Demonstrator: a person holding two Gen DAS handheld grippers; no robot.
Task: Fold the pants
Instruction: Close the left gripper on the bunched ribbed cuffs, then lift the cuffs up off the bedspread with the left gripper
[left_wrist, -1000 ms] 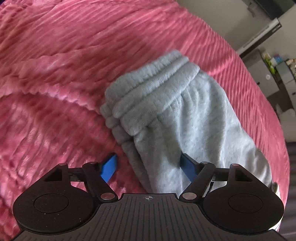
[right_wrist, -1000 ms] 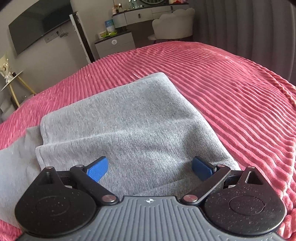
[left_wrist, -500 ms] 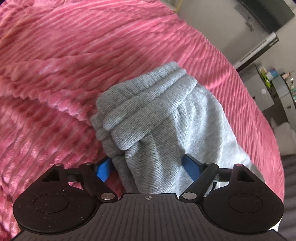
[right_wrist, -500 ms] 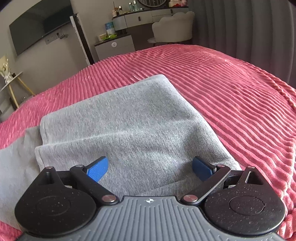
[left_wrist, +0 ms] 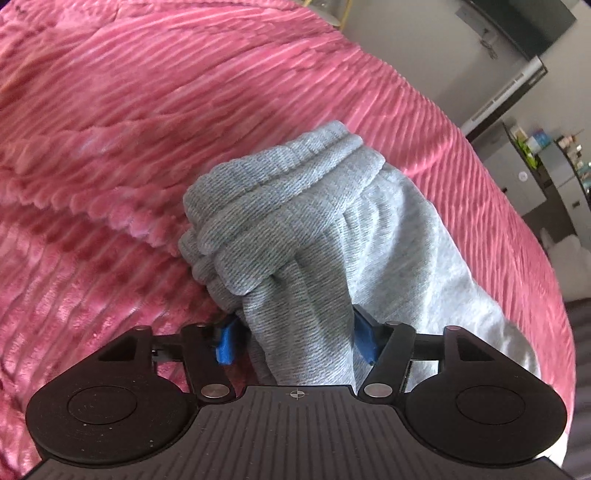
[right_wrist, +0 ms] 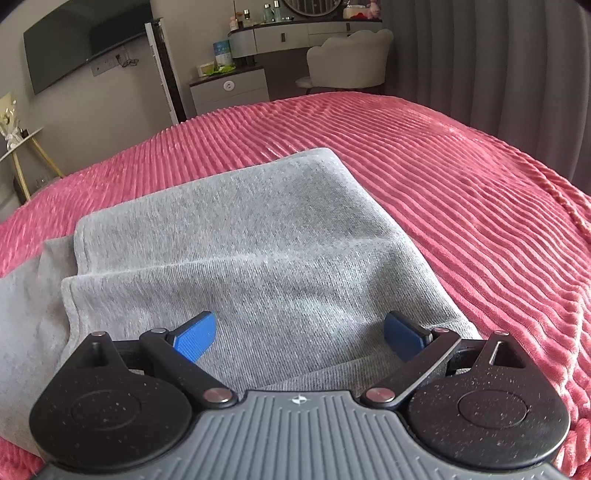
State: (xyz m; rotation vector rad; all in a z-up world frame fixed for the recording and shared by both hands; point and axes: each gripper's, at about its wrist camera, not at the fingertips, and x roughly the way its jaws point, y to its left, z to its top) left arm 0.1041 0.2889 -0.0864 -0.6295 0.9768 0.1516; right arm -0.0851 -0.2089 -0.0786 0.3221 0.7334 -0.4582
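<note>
Grey sweatpants [left_wrist: 325, 236] lie on a pink ribbed bedspread [left_wrist: 129, 110]; in the left wrist view the ribbed waistband end is bunched and lifted into a hump, with the blanket creased in a ridge just left of it; left gripper [left_wrist: 297, 341] has just been closing, with a gathered fold of the grey fabric between its blue pads [left_wrist: 225, 341]; the cloth fills the gap and both pads appear to touch it, though whether they truly press is hard to say since the fold hides the inner pad faces. Right gripper [right_wrist: 299, 338] spread wide over the folded leg section of the sweatpants [right_wrist: 236, 251]; its blue pads [right_wrist: 195, 338] sit over the flat cloth and grip nothing; a layered fold edge shows at left, with a lower layer sticking out beyond it toward the left border. Surroundings, right wrist view: wall-mounted television [right_wrist: 81, 44] at upper left; low grey cabinet [right_wrist: 229, 90] beyond the bed; dressing table [right_wrist: 306, 33] with bottles on top; pale shell-backed chair [right_wrist: 351, 59] before it; grey curtains [right_wrist: 498, 62] along the right; a gold-legged side table [right_wrist: 22, 147] at far left. Nothing lies on the bedspread between the pants and the far edge of the bed.
</note>
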